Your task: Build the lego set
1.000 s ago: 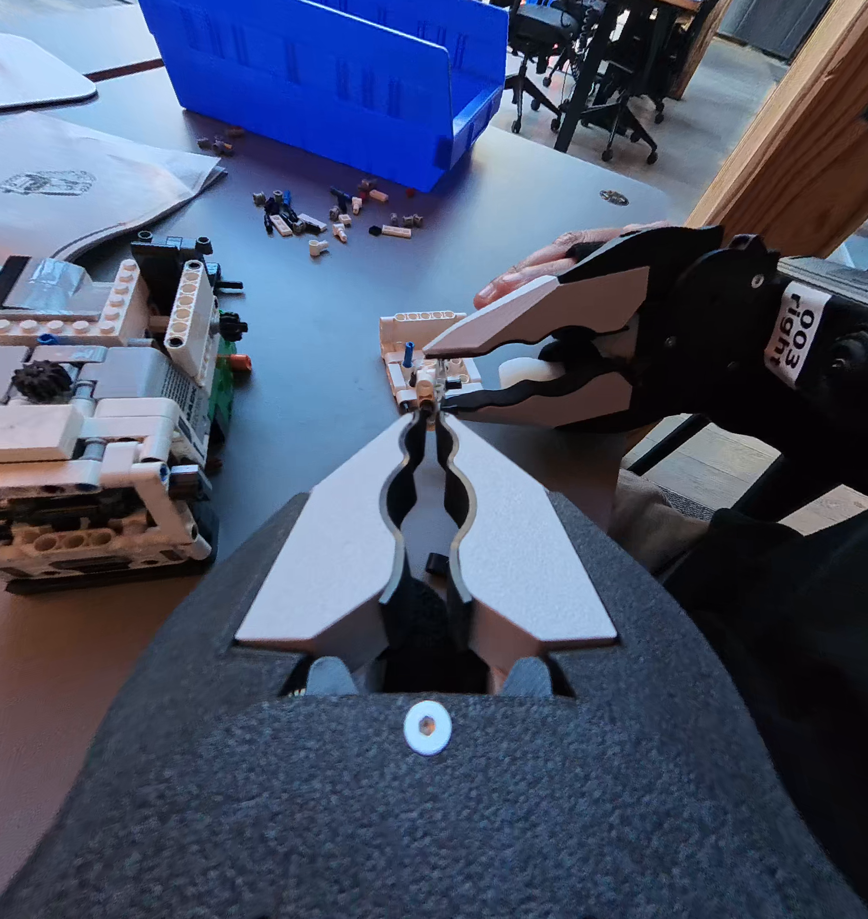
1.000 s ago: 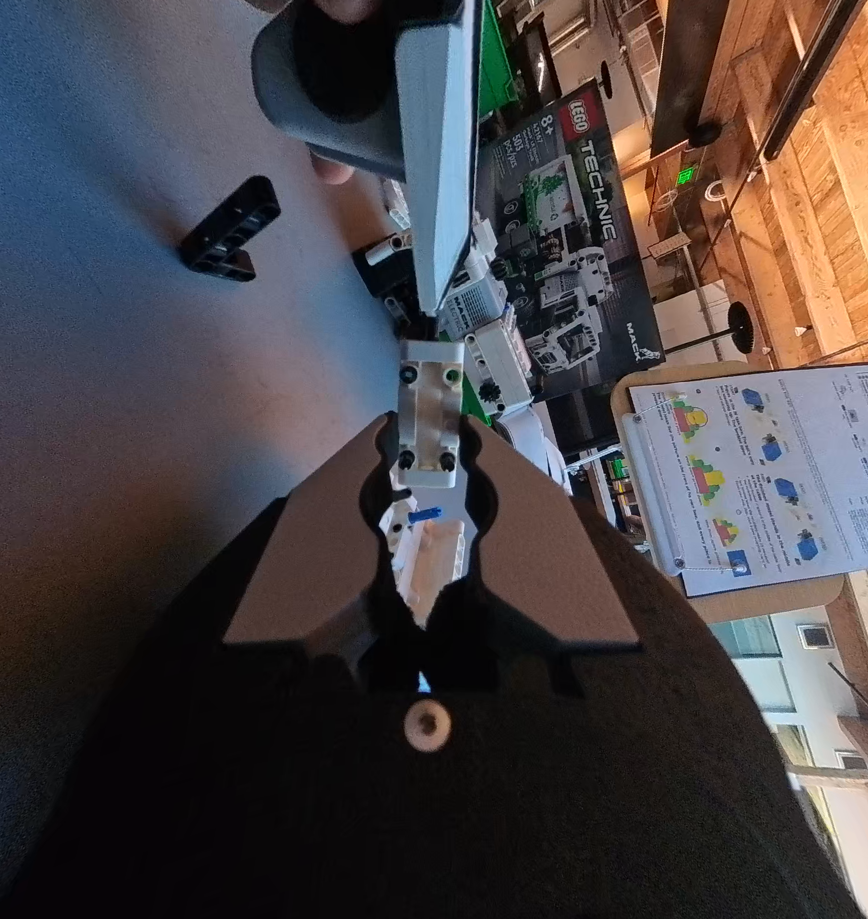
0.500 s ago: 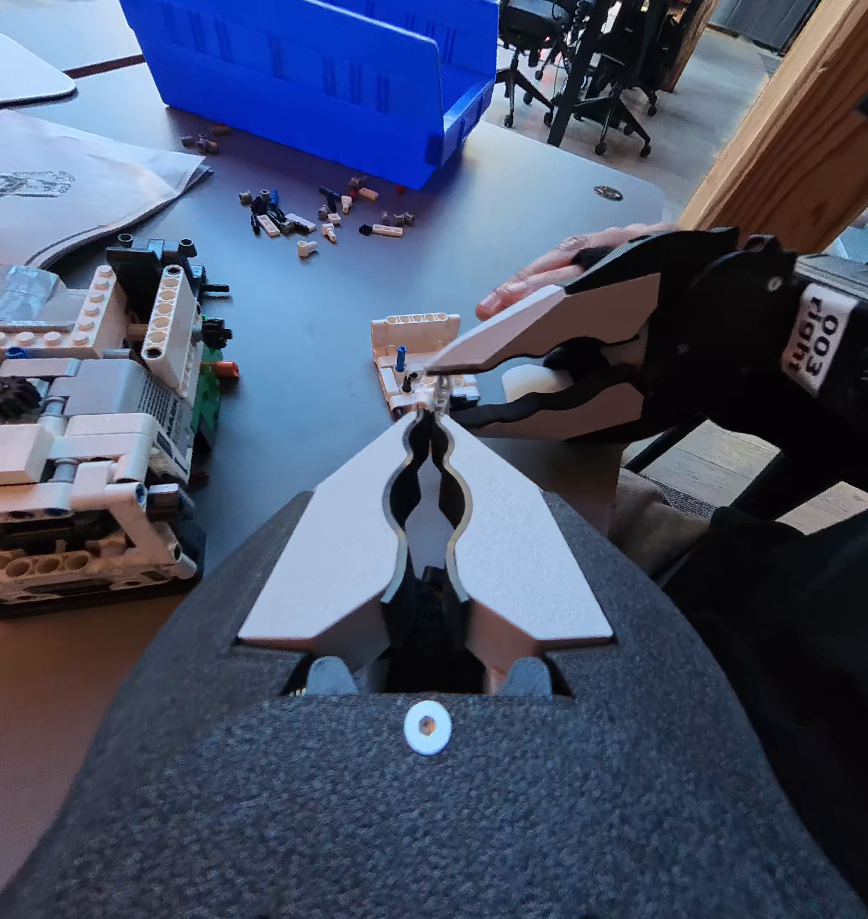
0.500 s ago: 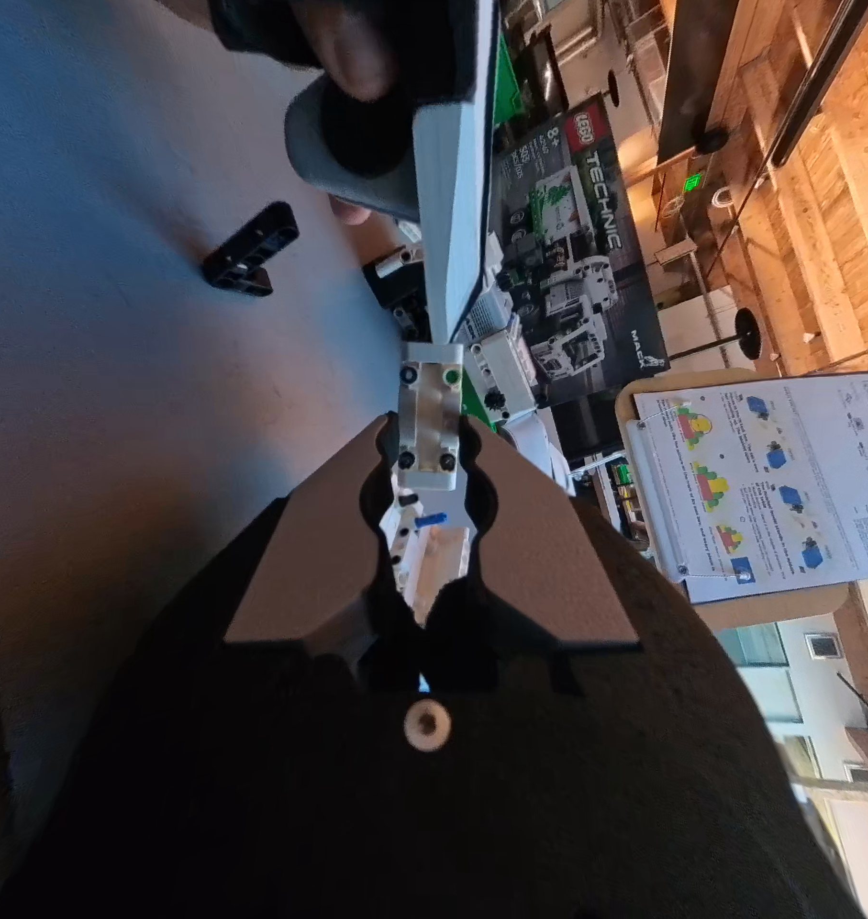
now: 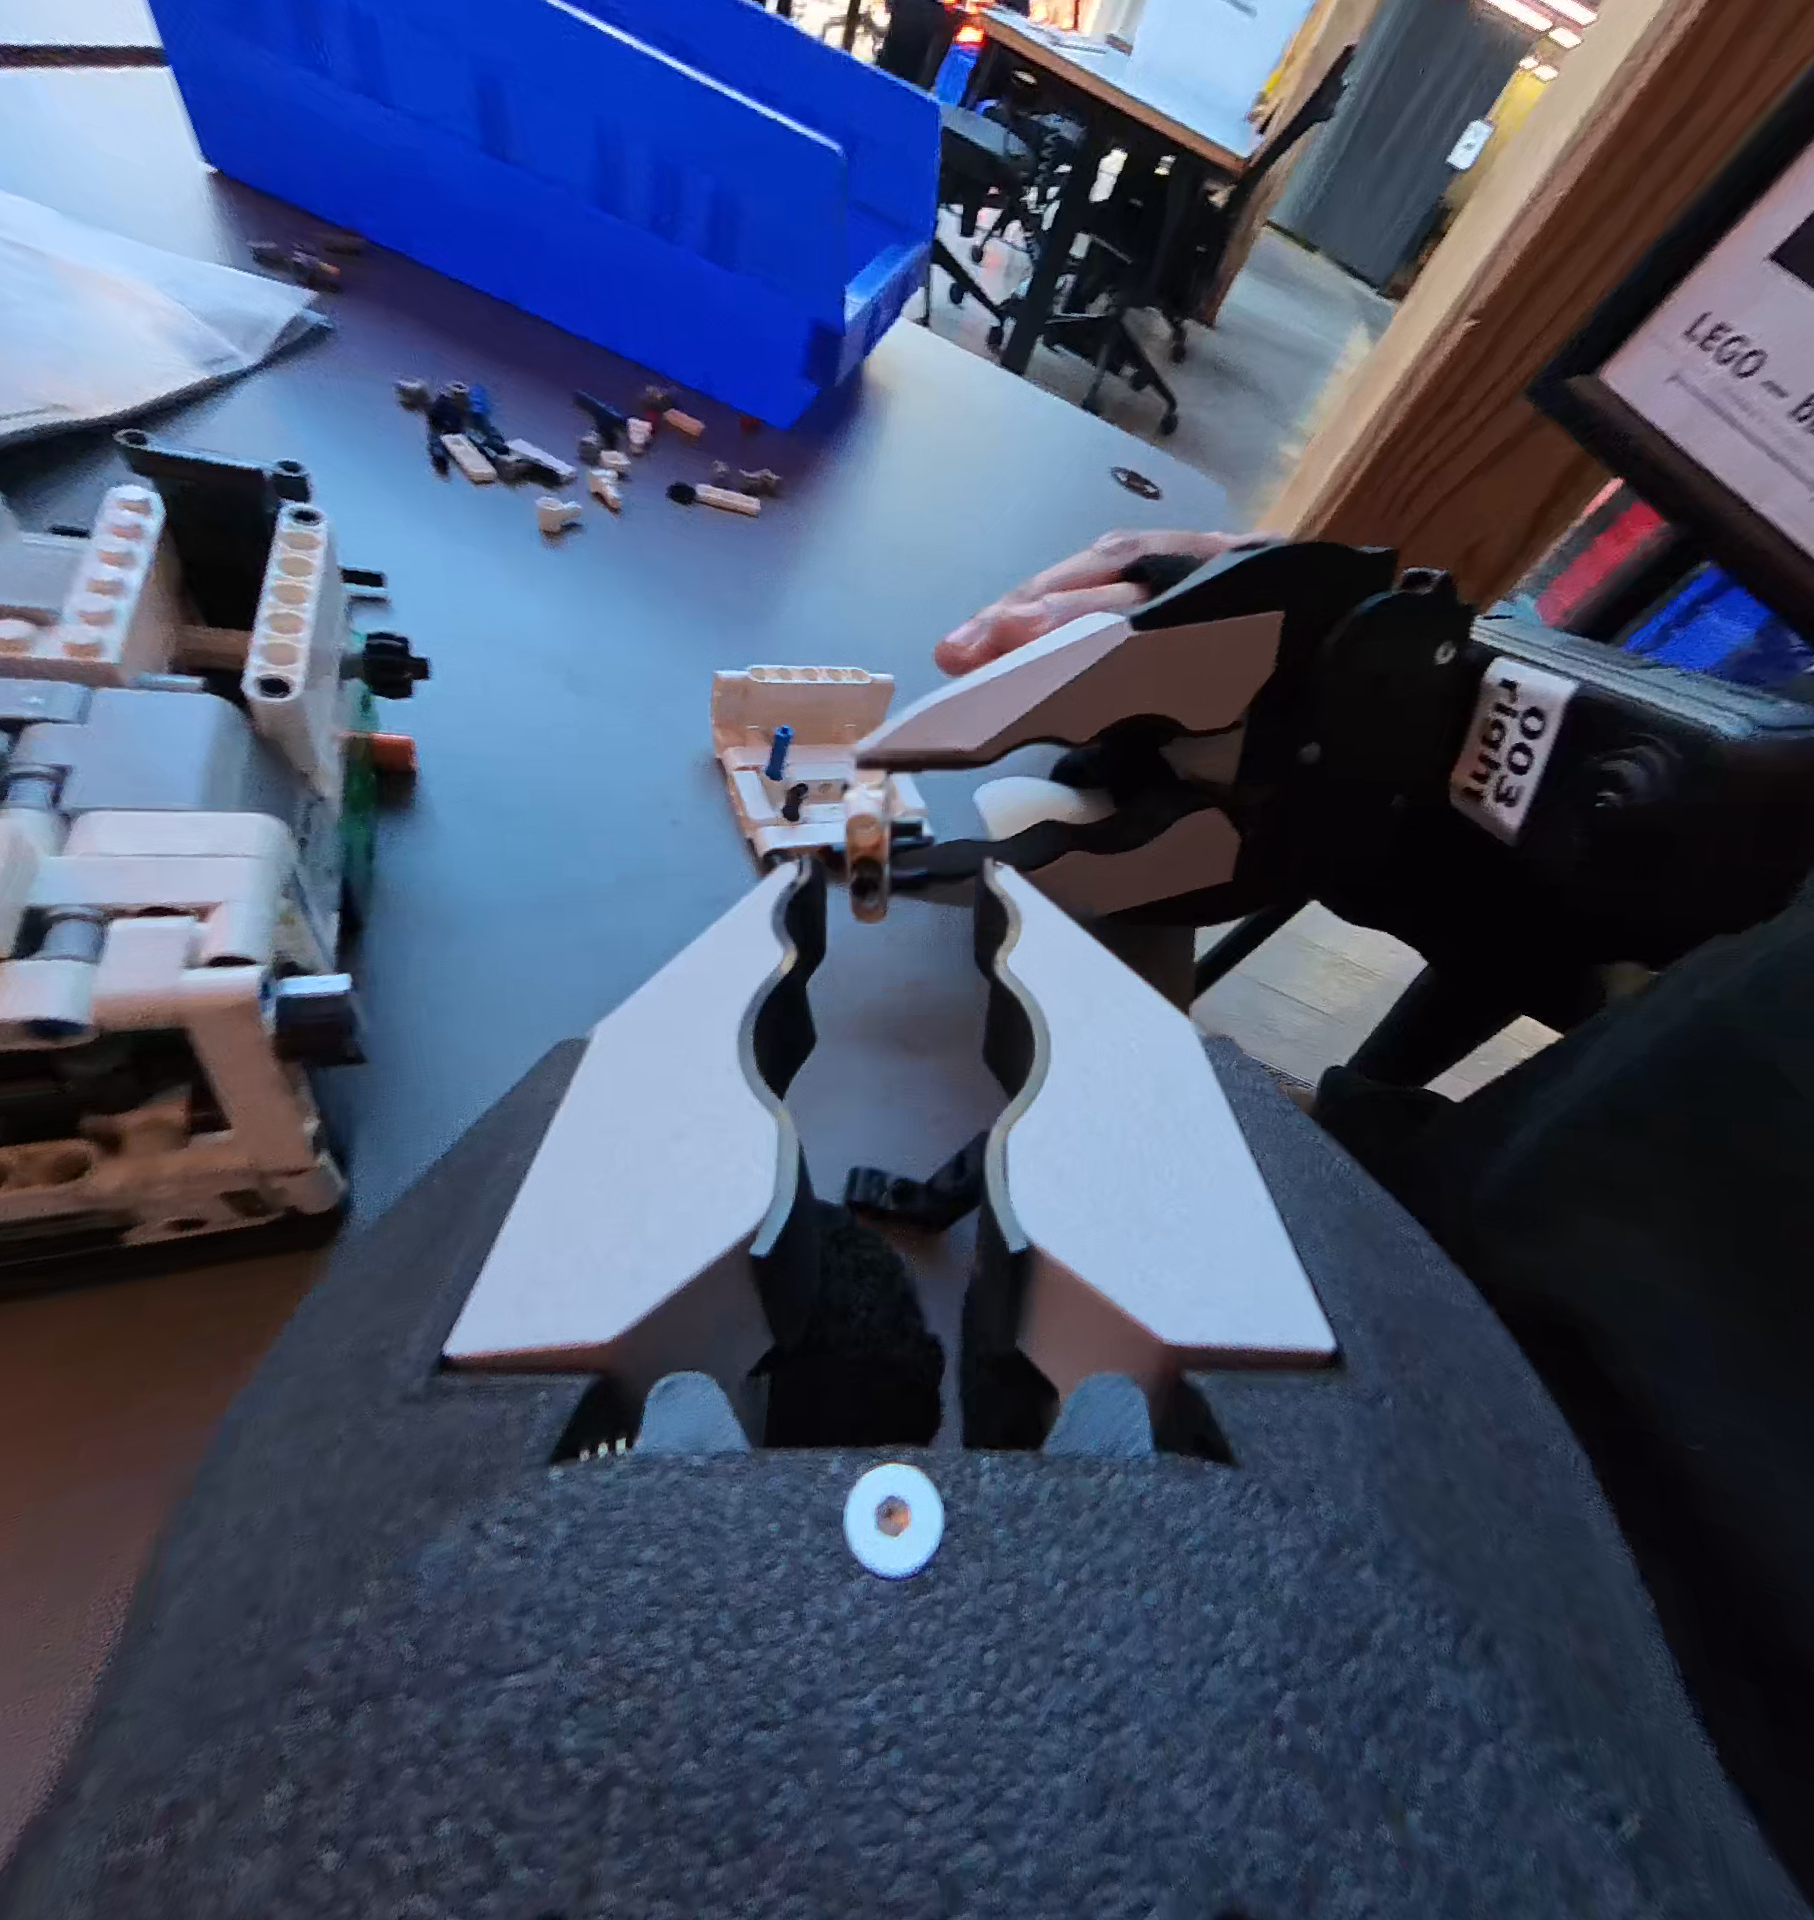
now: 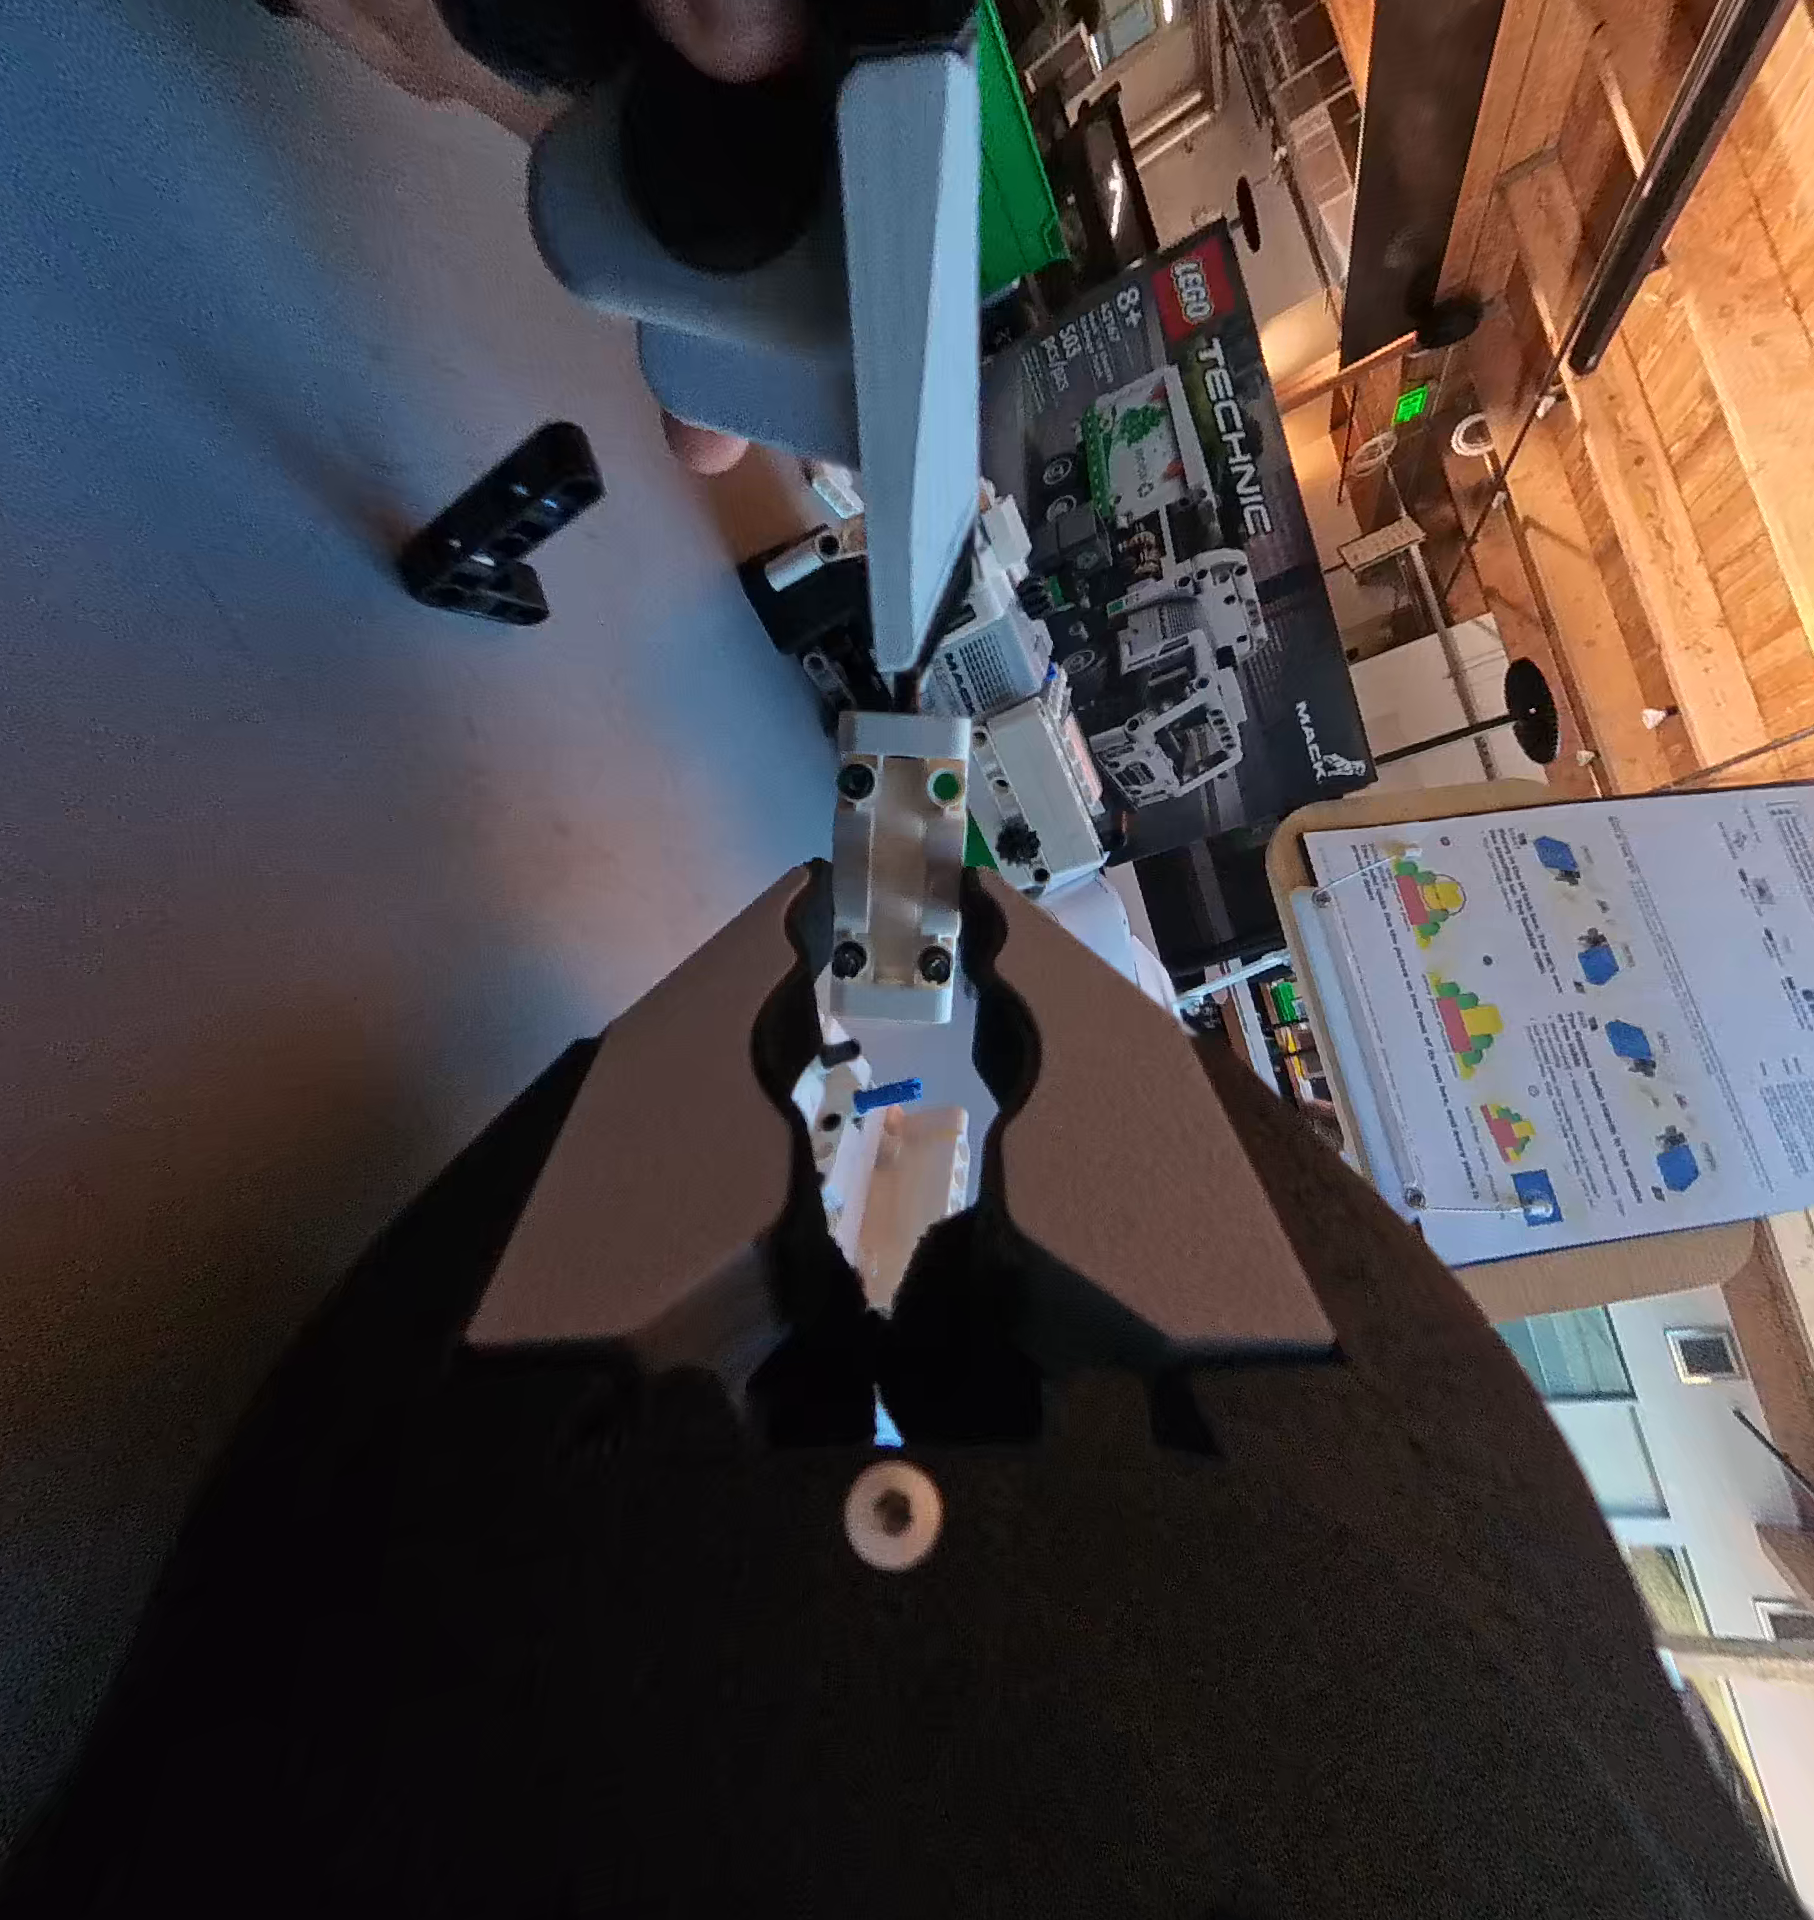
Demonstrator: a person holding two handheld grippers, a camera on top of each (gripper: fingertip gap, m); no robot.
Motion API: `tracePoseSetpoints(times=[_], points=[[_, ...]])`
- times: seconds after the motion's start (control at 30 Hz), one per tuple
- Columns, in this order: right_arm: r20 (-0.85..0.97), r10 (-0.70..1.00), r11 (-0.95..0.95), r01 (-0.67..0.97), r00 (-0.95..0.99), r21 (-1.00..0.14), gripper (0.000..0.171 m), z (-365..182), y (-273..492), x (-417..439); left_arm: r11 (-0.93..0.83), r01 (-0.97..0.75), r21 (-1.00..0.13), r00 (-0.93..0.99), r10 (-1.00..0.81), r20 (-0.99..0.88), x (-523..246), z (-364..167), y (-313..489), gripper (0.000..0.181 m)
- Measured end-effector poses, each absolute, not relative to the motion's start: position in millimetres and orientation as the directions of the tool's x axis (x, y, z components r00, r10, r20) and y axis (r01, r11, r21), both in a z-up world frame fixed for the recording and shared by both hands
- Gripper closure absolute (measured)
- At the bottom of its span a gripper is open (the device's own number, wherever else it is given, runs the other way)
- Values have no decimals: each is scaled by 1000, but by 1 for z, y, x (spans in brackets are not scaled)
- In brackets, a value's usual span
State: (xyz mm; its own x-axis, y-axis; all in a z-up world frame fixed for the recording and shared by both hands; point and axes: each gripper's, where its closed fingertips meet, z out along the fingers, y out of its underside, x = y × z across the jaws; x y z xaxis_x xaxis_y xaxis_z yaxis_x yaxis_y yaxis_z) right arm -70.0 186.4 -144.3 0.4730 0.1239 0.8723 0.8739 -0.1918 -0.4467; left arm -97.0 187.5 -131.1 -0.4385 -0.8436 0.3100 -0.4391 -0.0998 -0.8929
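Note:
My right gripper (image 6: 890,878) is shut on a small white sub-assembly (image 6: 895,894) with a blue pin, and holds it just above the dark table. In the left wrist view the right gripper (image 5: 882,810) comes in from the right with the sub-assembly (image 5: 809,758) in its tips. My left gripper (image 5: 887,894) is open and empty, its tips just short of a small tan piece (image 5: 868,847) that sticks out of the sub-assembly. One of its fingers (image 6: 913,416) shows in the right wrist view. The partly built white truck (image 5: 124,883) stands at the left.
A black angled beam (image 6: 498,530) lies on the table under my left gripper. Several loose small parts (image 5: 570,457) lie before a blue bin (image 5: 570,177). A paper bag (image 5: 82,322) lies far left. The set's box (image 6: 1173,540) and an instruction board (image 6: 1578,1018) stand behind the truck.
My left gripper was shut at the sub-assembly's near end; it has opened and let go. The tan piece stays on the sub-assembly. The right gripper keeps its hold.

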Motion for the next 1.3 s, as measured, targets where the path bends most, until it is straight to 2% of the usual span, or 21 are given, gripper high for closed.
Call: tracePoseSetpoints(times=[0.33,0.43,0.57,0.63,0.7,0.77,0.8,0.87,0.97,1.07,1.23,1.3], points=[[889,150,-139,899,433,-414,147,-148,183,-86,-5,-486,-874,-474,-839,269,-101,-142,177,173],[855,163,-110,870,493,-481,147,-145,185,-90,-1,-490,-872,-465,-846,262,-103,-140,184,175],[646,219,-149,680,731,-718,136,-126,187,-97,-37,-455,-889,-394,-887,239,-108,-128,212,175],[494,233,-251,543,838,-801,137,-123,187,-94,-97,-426,-900,-330,-909,255,-114,-120,235,175],[263,234,-414,341,936,-844,129,-137,187,-100,-172,-406,-897,-258,-921,293,-122,-118,256,175],[34,247,-506,159,968,-848,129,-150,185,-125,-220,-400,-890,-209,-924,322,-131,-121,268,175],[-12,228,-529,113,973,-841,130,-155,186,-133,-230,-391,-891,-198,-924,326,-135,-123,270,175],[41,173,-561,133,984,-817,130,-164,188,-134,-232,-392,-890,-204,-922,330,-142,-126,266,175],[27,173,-594,126,985,-795,132,-172,189,-149,-188,-404,-895,-222,-929,295,-148,-131,255,175],[85,146,-610,157,986,-777,139,-182,191,-148,-148,-408,-901,-254,-929,268,-151,-132,247,175],[67,129,-585,131,989,-800,151,-178,198,-148,-128,-467,-875,-220,-941,255,-154,-144,248,175],[133,143,-590,192,981,-784,161,-180,199,-146,-129,-505,-854,-201,-944,261,-154,-151,246,175]])
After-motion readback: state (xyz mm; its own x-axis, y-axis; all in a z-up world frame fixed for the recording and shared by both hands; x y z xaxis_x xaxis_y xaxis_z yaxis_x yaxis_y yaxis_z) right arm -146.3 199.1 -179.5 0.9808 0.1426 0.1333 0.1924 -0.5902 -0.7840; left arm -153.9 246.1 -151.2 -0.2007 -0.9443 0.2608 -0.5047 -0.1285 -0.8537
